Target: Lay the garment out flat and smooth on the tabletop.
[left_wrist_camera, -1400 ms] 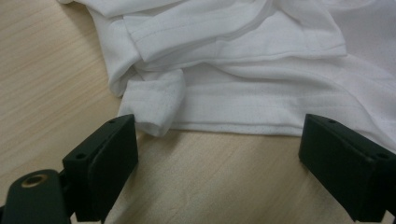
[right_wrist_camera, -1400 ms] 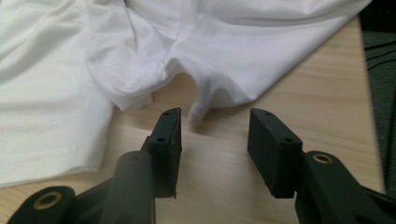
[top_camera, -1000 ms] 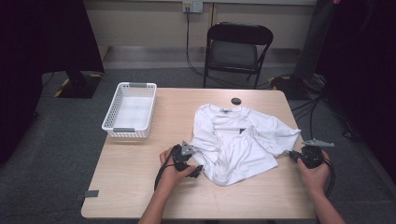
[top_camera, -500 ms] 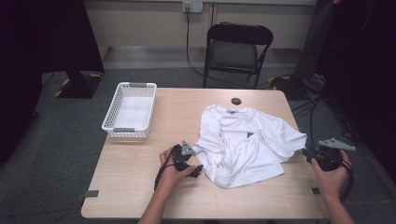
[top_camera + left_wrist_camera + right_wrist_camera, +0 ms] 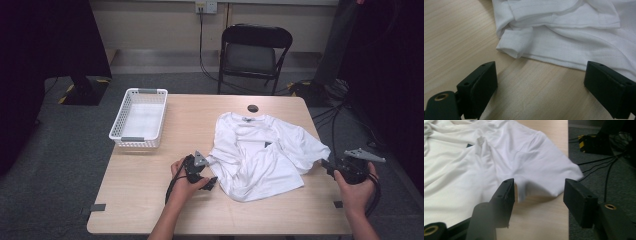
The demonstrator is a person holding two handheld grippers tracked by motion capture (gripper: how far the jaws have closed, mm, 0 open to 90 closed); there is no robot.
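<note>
A crumpled white T-shirt (image 5: 265, 155) lies on the right half of the wooden table (image 5: 150, 200). My left gripper (image 5: 211, 181) rests on the table at the shirt's near left edge. It is open, and a folded sleeve cuff (image 5: 515, 46) lies just ahead of its wide-apart jaws (image 5: 539, 80). My right gripper (image 5: 328, 166) is held beside the table's right edge, level with the shirt's right sleeve (image 5: 312, 147). It is open (image 5: 539, 192), with the sleeve's edge (image 5: 544, 175) a short way in front and nothing between its fingers.
A white plastic basket (image 5: 140, 117) stands at the back left of the table. A small black disc (image 5: 252, 108) lies near the far edge. Behind the table stands a black folding chair (image 5: 255, 50). Cables (image 5: 599, 162) run across the floor to the right.
My right gripper has moved right, out past the table's edge, and the shirt's right sleeve now lies spread farther toward that edge. The left gripper has stayed put.
</note>
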